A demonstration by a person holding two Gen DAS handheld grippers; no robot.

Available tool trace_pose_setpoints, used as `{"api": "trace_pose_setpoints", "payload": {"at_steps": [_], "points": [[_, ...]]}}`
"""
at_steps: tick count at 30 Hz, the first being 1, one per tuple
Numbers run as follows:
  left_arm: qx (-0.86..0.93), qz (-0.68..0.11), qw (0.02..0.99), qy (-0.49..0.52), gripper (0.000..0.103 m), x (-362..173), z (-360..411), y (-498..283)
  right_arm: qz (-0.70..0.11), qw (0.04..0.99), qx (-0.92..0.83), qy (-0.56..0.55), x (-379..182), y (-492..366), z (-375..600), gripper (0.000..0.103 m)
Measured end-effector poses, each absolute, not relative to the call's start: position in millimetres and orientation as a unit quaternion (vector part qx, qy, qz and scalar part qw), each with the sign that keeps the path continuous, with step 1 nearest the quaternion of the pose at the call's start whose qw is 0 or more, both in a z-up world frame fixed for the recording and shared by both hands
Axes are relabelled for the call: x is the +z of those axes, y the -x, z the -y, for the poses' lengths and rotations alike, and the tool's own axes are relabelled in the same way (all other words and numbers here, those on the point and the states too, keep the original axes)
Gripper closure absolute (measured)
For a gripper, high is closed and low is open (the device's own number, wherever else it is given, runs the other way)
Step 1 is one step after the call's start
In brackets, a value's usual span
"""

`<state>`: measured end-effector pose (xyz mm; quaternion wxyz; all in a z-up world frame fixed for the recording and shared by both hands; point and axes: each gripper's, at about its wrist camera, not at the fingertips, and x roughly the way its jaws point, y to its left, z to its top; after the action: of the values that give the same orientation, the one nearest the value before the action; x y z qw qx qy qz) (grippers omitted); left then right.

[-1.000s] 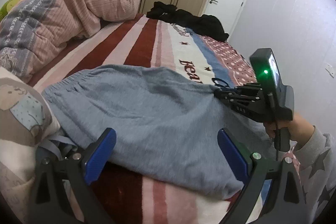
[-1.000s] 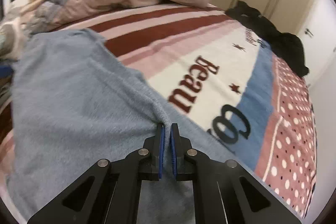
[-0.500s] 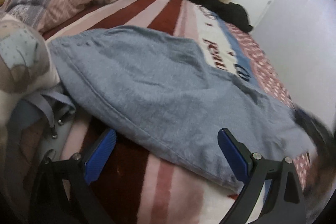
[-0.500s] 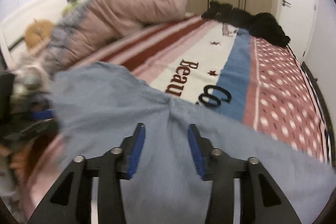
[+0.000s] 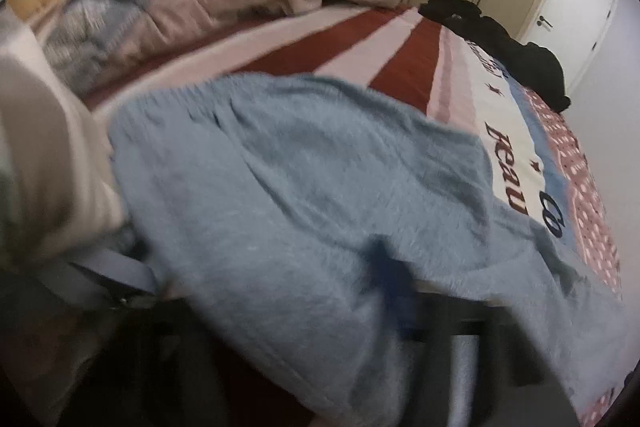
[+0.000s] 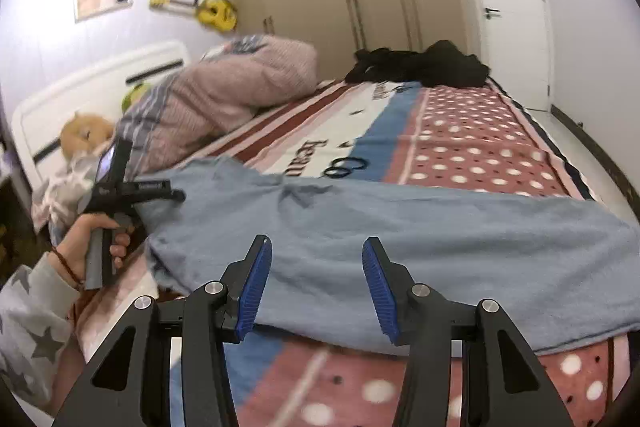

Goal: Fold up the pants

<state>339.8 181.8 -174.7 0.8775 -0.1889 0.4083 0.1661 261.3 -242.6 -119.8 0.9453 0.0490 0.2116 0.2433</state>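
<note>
The light blue fleece pants [image 6: 400,239] lie flat across the striped and dotted blanket [image 6: 472,143], waistband toward the pillows. They also fill the left wrist view [image 5: 300,195]. My right gripper [image 6: 316,279] is open and empty, raised just above the near edge of the pants. My left gripper [image 6: 176,195] shows in the right wrist view at the waistband end, its fingers together at the cloth. In the blurred left wrist view the pants drape over its dark fingers [image 5: 392,279], with cloth pinched between them.
A pink and grey duvet [image 6: 224,103] is heaped at the head of the bed, with soft toys [image 6: 84,135] by the white headboard. Black clothes [image 6: 424,67] lie at the bed's far edge, before wardrobes and a white door [image 6: 508,11].
My right gripper let go of the pants, opened and pulled back toward the bed's near edge. My left gripper moved in and closed on the waistband end, lifting cloth over its fingers.
</note>
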Motion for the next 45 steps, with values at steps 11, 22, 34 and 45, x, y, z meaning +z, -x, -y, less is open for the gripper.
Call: {"api": "trace_pose_setpoints", "payload": {"at_steps": [11,22,34,45], "points": [[0.016,-0.261,0.965,-0.012,0.097,-74,-21,-313,-0.207,0.933,0.252,-0.149,-133,-277,288,0.059],[-0.193,-0.387,0.897,-0.089,0.075,-156,111,-311,-0.228,0.928,0.239,-0.171,-148,-283,296,0.058],[-0.135,-0.314,0.939,-0.020,0.023,-98,-11,-244,-0.226,0.940,0.240,-0.088,-135,-266,250,0.047],[-0.109,-0.327,0.937,0.051,0.023,-136,-95,-261,-0.243,0.934,0.219,0.144,-114,-290,78,0.027]]}}
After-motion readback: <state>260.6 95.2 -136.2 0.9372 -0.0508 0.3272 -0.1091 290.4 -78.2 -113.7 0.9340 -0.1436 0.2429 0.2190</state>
